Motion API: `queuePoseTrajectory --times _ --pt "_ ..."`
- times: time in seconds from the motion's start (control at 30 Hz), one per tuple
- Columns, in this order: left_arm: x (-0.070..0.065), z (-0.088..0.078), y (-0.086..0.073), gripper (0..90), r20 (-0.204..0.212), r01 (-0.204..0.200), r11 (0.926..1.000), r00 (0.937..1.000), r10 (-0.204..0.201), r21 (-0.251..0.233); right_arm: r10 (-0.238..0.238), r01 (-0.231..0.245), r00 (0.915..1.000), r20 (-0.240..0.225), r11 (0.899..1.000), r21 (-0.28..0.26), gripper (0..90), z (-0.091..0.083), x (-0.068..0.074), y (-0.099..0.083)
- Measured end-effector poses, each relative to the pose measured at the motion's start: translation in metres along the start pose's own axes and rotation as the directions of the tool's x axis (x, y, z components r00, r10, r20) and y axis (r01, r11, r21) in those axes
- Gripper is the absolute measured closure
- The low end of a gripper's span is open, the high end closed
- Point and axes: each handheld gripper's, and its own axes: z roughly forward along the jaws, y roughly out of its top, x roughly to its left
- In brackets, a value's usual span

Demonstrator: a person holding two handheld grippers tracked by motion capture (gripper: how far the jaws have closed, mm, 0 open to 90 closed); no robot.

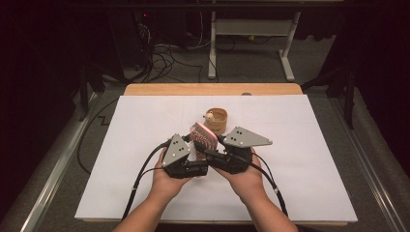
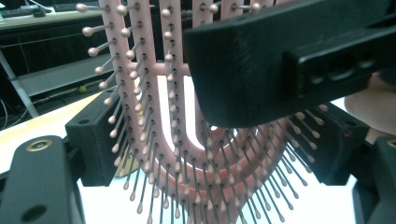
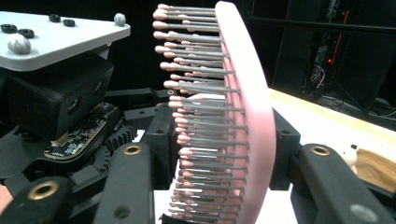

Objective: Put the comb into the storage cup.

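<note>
- A pink hairbrush (image 1: 202, 137) is held up above the white table (image 1: 300, 193), near its middle, between the two grippers.
- The left gripper (image 1: 189, 147) comes in from the near left. In the left gripper view its black jaws stand on either side of the hairbrush (image 2: 187, 154), with the bristles pointing toward the camera. The jaws look closed on the brush's edges, though the contact itself is partly hidden by bristles.
- The right gripper (image 1: 209, 145) comes in from the near right and meets the brush from the other side.
- In the right gripper view the hairbrush (image 3: 252, 126) stands edge-on and nearly upright between that gripper's two jaws, bristles to the left and smooth pink back to the right. The jaws sit close on both sides, and they appear to clamp it.
- In the left gripper view, one jaw of the right gripper (image 2: 285, 60) crosses in front of the upper part of the brush.
- The left hand (image 1: 167, 181) and the right hand (image 1: 246, 181) lie close together, palms up, under the grippers.
- A round wooden bowl (image 1: 216, 121) sits on the table just beyond the brush, with a small pale object at its left rim.
</note>
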Motion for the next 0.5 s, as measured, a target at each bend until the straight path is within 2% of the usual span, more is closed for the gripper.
queuePoseTrajectory --times 0.17,0.5 --pt "-0.0001 0.0 0.0 19.6 -0.008 -0.004 1.0 1.0 0.004 0.003 -0.008 0.008 1.0 0.001 1.0 0.003 62.7 -0.0008 0.0012 -0.0001" --pt "-0.0004 0.0004 -0.0003 19.1 -0.006 0.004 1.0 1.0 -0.004 -0.004 -0.01 0.01 0.9999 0.006 1.0 0.005 63.6 -0.0017 0.0024 0.0015"
